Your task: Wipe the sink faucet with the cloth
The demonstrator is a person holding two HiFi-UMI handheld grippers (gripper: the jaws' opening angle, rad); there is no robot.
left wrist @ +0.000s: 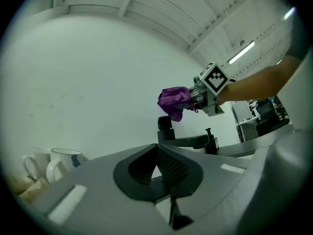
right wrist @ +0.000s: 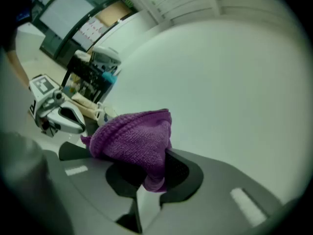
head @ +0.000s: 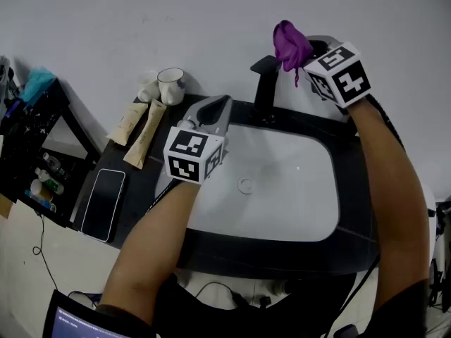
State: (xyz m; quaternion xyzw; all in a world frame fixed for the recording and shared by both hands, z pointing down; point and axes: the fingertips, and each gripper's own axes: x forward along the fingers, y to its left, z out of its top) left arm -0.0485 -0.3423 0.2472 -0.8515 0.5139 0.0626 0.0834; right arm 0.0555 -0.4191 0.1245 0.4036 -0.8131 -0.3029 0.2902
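Two tongs are seen over the sink. The right tongs (right wrist: 151, 173) are clamped on a bunched purple knitted cloth (right wrist: 134, 138). It is held up beside the white wall (head: 141, 20), just above and to the right of the top of the black angular sink faucet (head: 264, 83). Contact between cloth and faucet seems possible but cannot be confirmed. The left tongs (left wrist: 157, 168) are closed with nothing between them. They are held above the left part of the white oval sink basin (head: 282, 210) and pointed toward the faucet. The basin is set in a dark tabletop (head: 268, 253). On the tabletop at the left, a white ceramic mug (head: 171, 85), two beige squeeze tubes (head: 146, 134) and a black smartphone (head: 103, 204) lying flat are found. A black wire shelf (head: 42, 153) holding small bottles is placed further left.
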